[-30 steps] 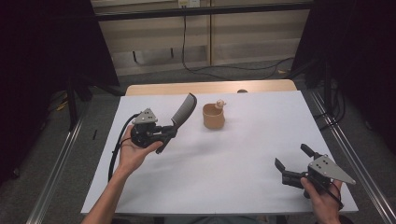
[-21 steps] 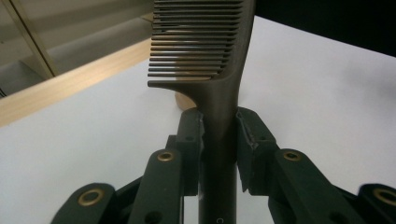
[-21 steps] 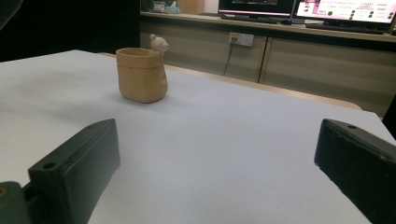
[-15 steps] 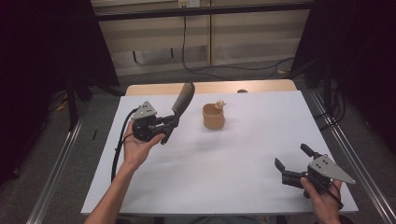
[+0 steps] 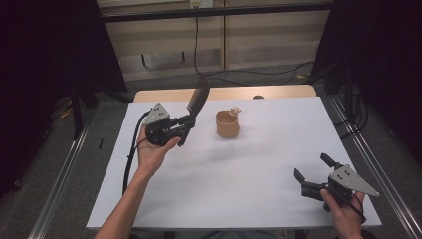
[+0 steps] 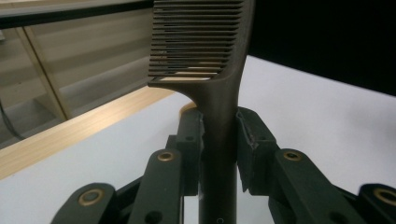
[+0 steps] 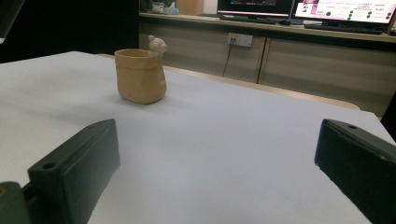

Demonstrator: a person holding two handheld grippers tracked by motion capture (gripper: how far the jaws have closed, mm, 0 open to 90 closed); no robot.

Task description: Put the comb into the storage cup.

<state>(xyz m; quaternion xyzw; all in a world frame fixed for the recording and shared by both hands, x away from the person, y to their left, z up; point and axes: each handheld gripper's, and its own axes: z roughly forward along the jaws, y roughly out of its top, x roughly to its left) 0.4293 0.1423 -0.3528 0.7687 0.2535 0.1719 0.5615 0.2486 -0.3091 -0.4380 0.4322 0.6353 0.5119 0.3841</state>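
Left gripper: clamped on handle of dark comb, long axis up along jaws, teeth end topmost. Tan cup: just beyond and to one side of comb, nearer this hand. Right gripper: wide open, empty, well apart.

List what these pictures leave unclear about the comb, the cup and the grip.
- Comb: tip cut off by the top edge of the left gripper view; handle end hidden behind the left gripper's fingers.
- Cup: inside hidden by its wall in the right gripper view.
- Figure on the cup's rim: too small in the high view.
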